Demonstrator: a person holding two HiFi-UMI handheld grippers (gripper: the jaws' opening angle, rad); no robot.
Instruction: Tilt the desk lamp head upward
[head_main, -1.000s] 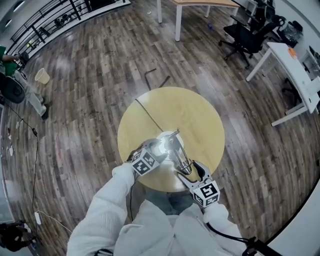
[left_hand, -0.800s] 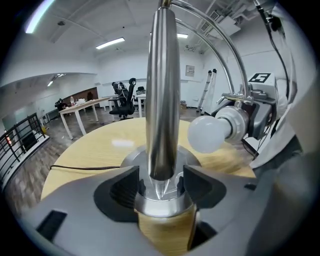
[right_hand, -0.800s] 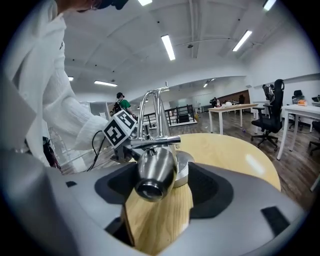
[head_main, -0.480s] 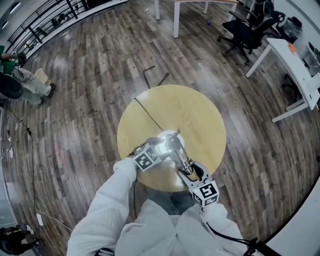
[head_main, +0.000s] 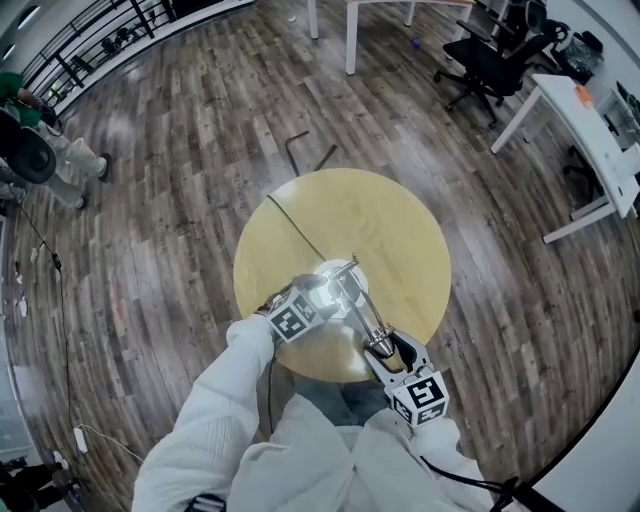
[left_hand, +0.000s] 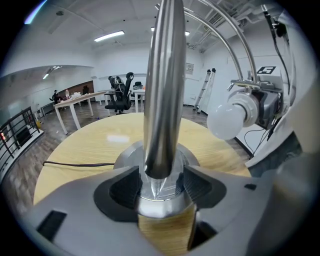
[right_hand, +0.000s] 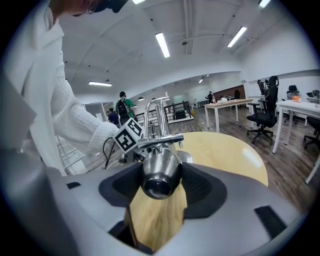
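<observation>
Since the earlier frame, the right gripper (right_hand: 160, 181) had been drawn slightly nearer the person, and its fingers (right_hand: 196, 184) had been narrowed onto the lamp head (right_hand: 159, 170), which was held between both pads out toward the near edge of the desk (head_main: 385, 225). The left gripper (left_hand: 160, 186) was clamped on the lamp post (left_hand: 162, 90) just above the lamp base (left_hand: 127, 154), about mid-desk. For a clean upward tilt, the post was best kept braced while the head was turned about its joint (right_hand: 161, 141), not pulled. Slipping on the smooth metal was judged the main risk.
</observation>
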